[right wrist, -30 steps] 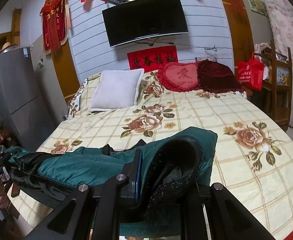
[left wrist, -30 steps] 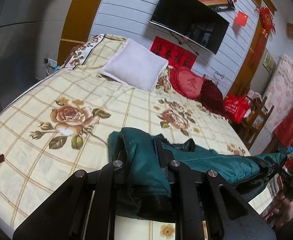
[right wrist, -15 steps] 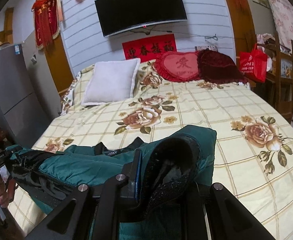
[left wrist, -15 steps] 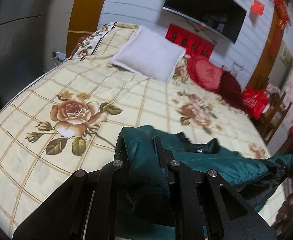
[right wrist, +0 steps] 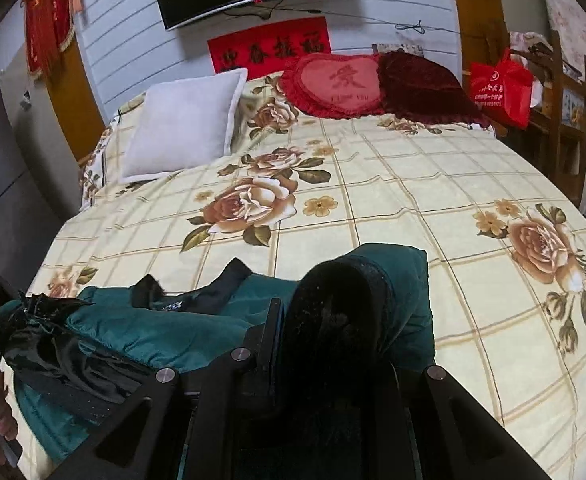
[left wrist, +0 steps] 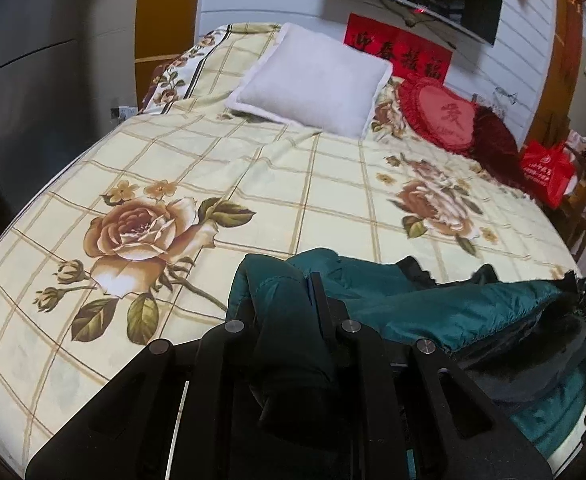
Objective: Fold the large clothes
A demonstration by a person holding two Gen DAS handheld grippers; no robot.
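A dark green padded jacket (left wrist: 433,304) with black lining is stretched between my two grippers above the near edge of the bed. My left gripper (left wrist: 285,300) is shut on one end of the jacket, with green fabric bunched between its fingers. My right gripper (right wrist: 333,312) is shut on the other end (right wrist: 393,280), where a black-lined cuff or opening faces the camera. The jacket's middle (right wrist: 165,320) sags towards the bedspread. The fingertips of both grippers are hidden by fabric.
The bed has a cream checked bedspread (left wrist: 253,184) with roses. A white pillow (left wrist: 313,80), a red heart cushion (right wrist: 341,84) and a dark red cushion (right wrist: 421,84) lie at the head. A red bag (right wrist: 501,88) and wooden shelf stand right; a grey cabinet (left wrist: 21,80) stands left.
Both grippers have moved lower and forward over the bed with the jacket held; the wall and television have slid up in both views. The grips are unchanged.
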